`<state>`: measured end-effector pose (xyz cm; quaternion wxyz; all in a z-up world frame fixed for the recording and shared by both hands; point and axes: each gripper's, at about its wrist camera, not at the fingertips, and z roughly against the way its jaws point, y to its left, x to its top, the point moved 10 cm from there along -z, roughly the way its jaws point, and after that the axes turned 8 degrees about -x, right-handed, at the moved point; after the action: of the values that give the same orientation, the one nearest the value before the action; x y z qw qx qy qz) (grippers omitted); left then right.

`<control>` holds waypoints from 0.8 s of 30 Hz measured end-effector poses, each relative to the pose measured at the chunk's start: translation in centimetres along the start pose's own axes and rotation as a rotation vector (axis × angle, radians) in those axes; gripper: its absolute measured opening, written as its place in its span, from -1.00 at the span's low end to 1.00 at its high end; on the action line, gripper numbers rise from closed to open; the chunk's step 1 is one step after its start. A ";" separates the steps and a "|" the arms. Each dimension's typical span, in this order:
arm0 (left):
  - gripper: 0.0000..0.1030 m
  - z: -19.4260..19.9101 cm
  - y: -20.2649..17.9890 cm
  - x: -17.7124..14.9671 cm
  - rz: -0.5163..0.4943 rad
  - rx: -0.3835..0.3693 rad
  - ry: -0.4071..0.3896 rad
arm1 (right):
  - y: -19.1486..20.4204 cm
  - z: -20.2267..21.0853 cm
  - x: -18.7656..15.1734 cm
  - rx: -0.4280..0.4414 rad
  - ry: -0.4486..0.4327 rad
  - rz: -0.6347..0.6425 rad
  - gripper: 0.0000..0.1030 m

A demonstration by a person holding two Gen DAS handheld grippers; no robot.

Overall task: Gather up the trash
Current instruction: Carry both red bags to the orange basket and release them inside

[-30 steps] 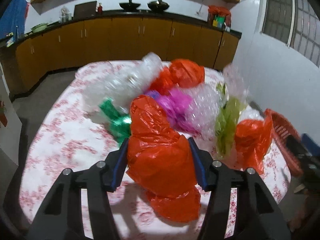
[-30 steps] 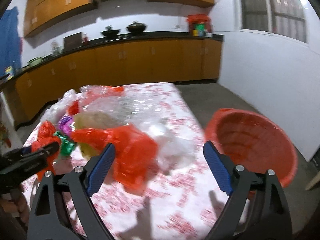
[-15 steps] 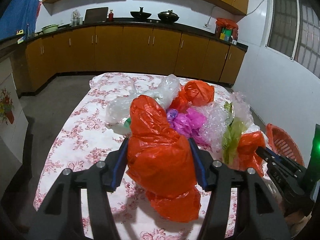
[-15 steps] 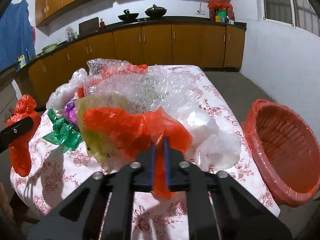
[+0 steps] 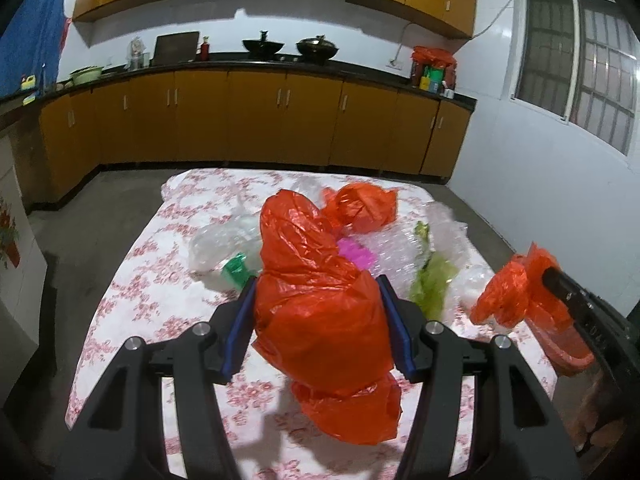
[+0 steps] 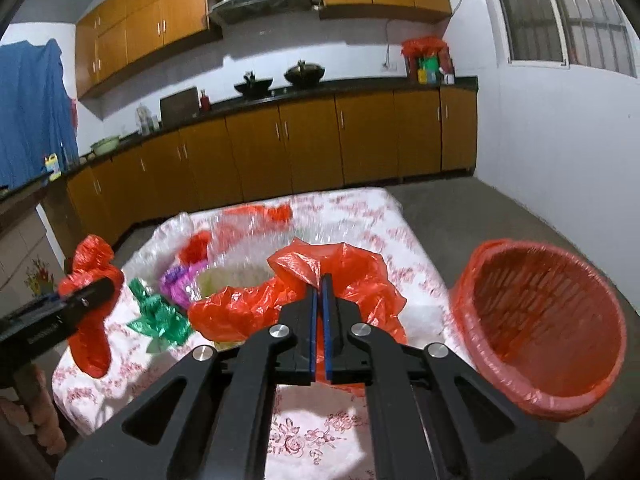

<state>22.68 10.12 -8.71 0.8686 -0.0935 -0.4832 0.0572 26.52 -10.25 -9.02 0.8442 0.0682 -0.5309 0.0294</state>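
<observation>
My left gripper (image 5: 316,292) is shut on a large crumpled orange plastic bag (image 5: 320,312) and holds it above the flowered table (image 5: 132,280). My right gripper (image 6: 320,286) is shut on another orange plastic bag (image 6: 288,300), lifted off the table; it also shows at the right of the left wrist view (image 5: 516,296). The red basket (image 6: 540,328) stands beside the table's right edge, right of my right gripper. More trash lies on the table: clear bubble wrap (image 5: 400,252), a pink bag (image 5: 354,254), green wrap (image 6: 160,318), another orange bag (image 5: 360,206).
Brown kitchen cabinets (image 5: 260,116) with a dark counter run along the far wall. Grey floor (image 6: 480,216) surrounds the table. A white wall with windows (image 5: 576,80) is on the right. My left gripper's body shows at the left of the right wrist view (image 6: 60,316).
My right gripper closed on the orange bag and lifted it toward the basket side. My left gripper rose and pulled back with its orange bag still held.
</observation>
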 end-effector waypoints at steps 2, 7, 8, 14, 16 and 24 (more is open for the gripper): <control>0.10 0.0 -0.7 0.2 -0.011 -0.012 -0.004 | -0.5 0.6 0.7 -0.006 -0.023 -0.011 -0.95; 0.10 0.0 -3.7 1.2 -0.035 -0.071 -0.014 | -2.7 1.9 2.1 -0.047 -0.080 -0.027 -0.95; 0.10 -0.1 -4.4 1.4 -0.044 -0.086 -0.017 | -3.8 2.3 2.6 -0.068 -0.096 -0.035 -0.95; 0.10 -1.0 -11.3 2.8 -0.119 -0.211 -0.025 | -10.8 4.0 4.3 -0.222 -0.156 -0.094 -0.95; 0.10 -1.7 -14.3 3.2 -0.157 -0.261 -0.026 | -13.1 4.3 4.5 -0.271 -0.162 -0.115 -0.95; 0.09 -5.4 -25.7 2.8 -0.290 -0.434 0.017 | -21.4 4.5 3.9 -0.437 -0.160 -0.220 -0.95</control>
<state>29.00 -15.02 -3.60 0.8312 -0.2080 -0.4854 -0.1738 26.78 -32.21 -5.38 0.7924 -0.0564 -0.5789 -0.1836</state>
